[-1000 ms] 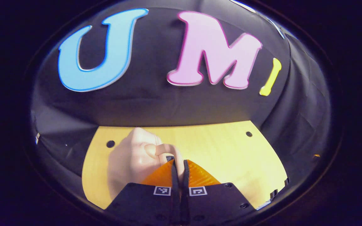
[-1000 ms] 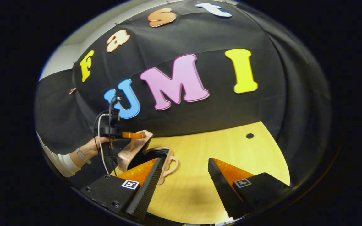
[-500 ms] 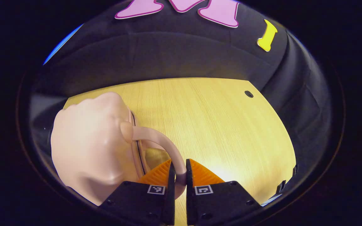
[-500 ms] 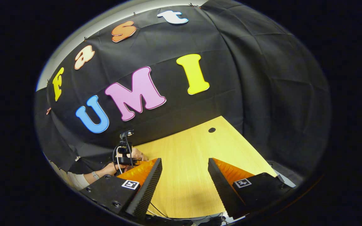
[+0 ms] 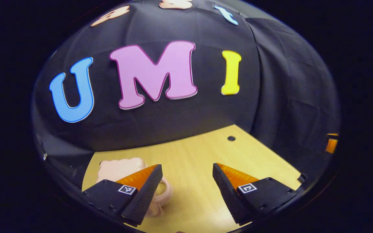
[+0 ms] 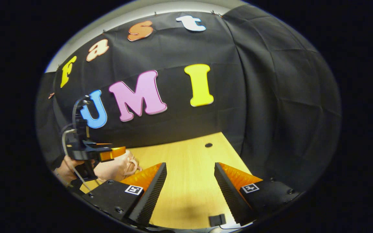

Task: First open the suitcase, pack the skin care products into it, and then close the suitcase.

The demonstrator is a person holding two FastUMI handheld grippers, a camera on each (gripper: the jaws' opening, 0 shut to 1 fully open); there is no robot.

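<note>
The small pale pink suitcase [image 5: 121, 165] lies on the wooden table [image 5: 199, 155] with its lid down and its loop handle [image 5: 163, 193] toward me. My left gripper [image 5: 186, 181] is open, a little back from the case, with its left finger in front of the handle. In the right gripper view the pink suitcase [image 6: 119, 165] sits at the table's left, and the left gripper [image 6: 110, 153] hovers just above it, held by a hand [image 6: 66, 168]. My right gripper [image 6: 189, 183] stands open over bare table with nothing between its fingers.
The black cloth wall closes off the back and the right side of the table [image 6: 186, 161]. A round hole [image 5: 231, 138] marks the tabletop's far right. A small black block [image 6: 217, 220] lies at the near edge.
The left gripper was shut on the suitcase handle while the lid came down. It has now let go, opened and drawn back. The right gripper stayed open.
</note>
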